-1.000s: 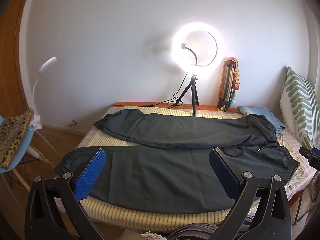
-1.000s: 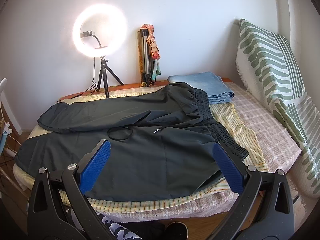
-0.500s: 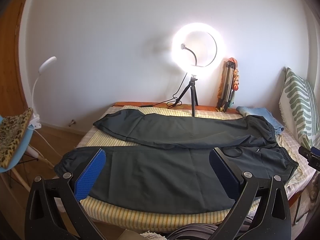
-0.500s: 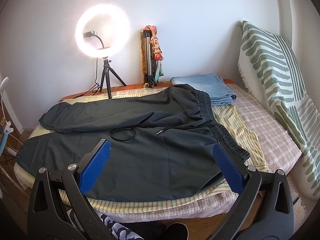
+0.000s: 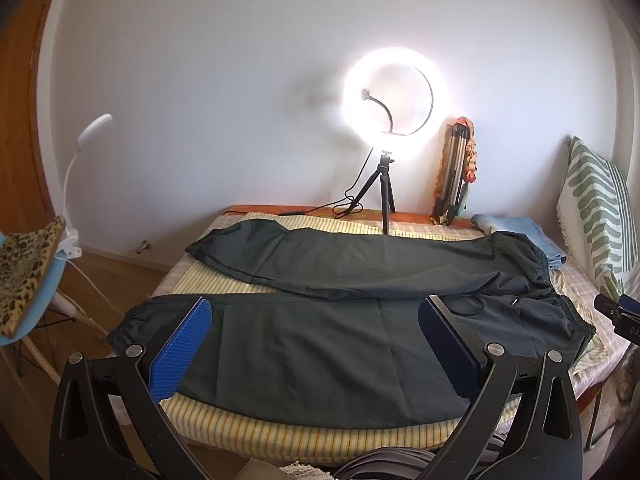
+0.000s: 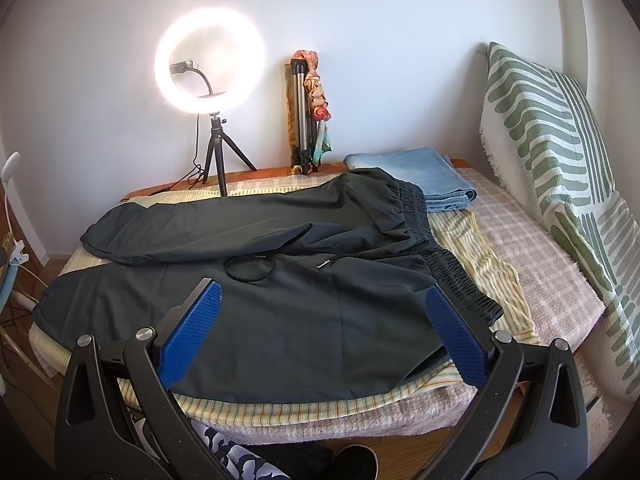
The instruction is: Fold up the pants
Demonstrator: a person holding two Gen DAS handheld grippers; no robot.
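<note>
- bed [image 6: 552, 280], pink checked cover
- striped yellow sheet [image 6: 492, 256] on top
- black pants [image 6: 280, 320] spread flat on sheet
- folded jeans [image 6: 420, 176] at the far side
- ring light [image 6: 210, 60] tripod at wall edge

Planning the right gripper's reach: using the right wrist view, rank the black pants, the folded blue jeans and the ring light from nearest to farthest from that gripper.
1. Black pants: right below the open right gripper, spread across the bed.
2. Folded blue jeans: behind the waistband, far right.
3. Ring light: on its tripod at the wall, far left.
</note>
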